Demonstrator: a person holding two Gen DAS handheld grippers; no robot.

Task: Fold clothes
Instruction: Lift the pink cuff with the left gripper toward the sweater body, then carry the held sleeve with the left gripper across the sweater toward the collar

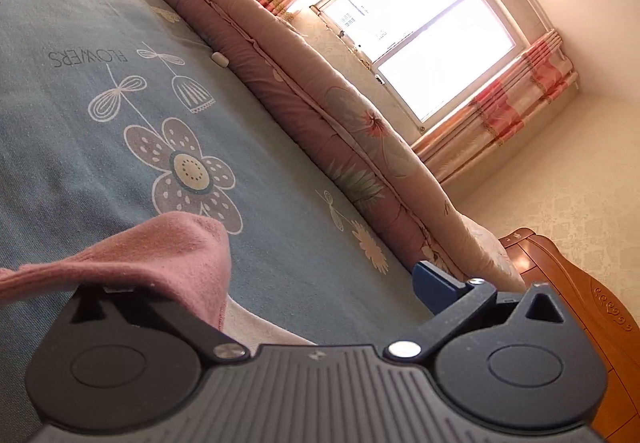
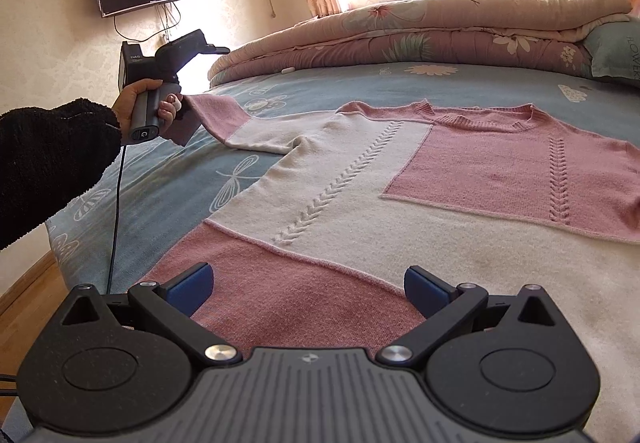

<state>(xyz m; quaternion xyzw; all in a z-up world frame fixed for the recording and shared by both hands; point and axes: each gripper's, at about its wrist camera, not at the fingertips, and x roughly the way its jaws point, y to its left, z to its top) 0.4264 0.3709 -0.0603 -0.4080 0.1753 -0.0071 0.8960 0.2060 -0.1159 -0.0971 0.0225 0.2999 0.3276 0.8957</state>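
Soft, limp pink-and-cream knit sweater (image 2: 360,179) on a bed (image 2: 168,195). Left tongs (image 2: 182,119) lift its sleeve cuff (image 2: 216,113), their grip hidden; right tongs (image 2: 308,291) gape over the hem

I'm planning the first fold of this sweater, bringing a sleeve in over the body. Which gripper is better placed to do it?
Left. The left gripper is already at the pink sleeve cuff, which is raised off the bed sheet. The right gripper is open over the sweater hem, holding nothing.

Black gripper body (image 2: 308,383) with ribbed grey centre, silver screws, blue pads (image 2: 192,289); fuzzy black sleeve (image 2: 48,163), black cable (image 2: 116,211).
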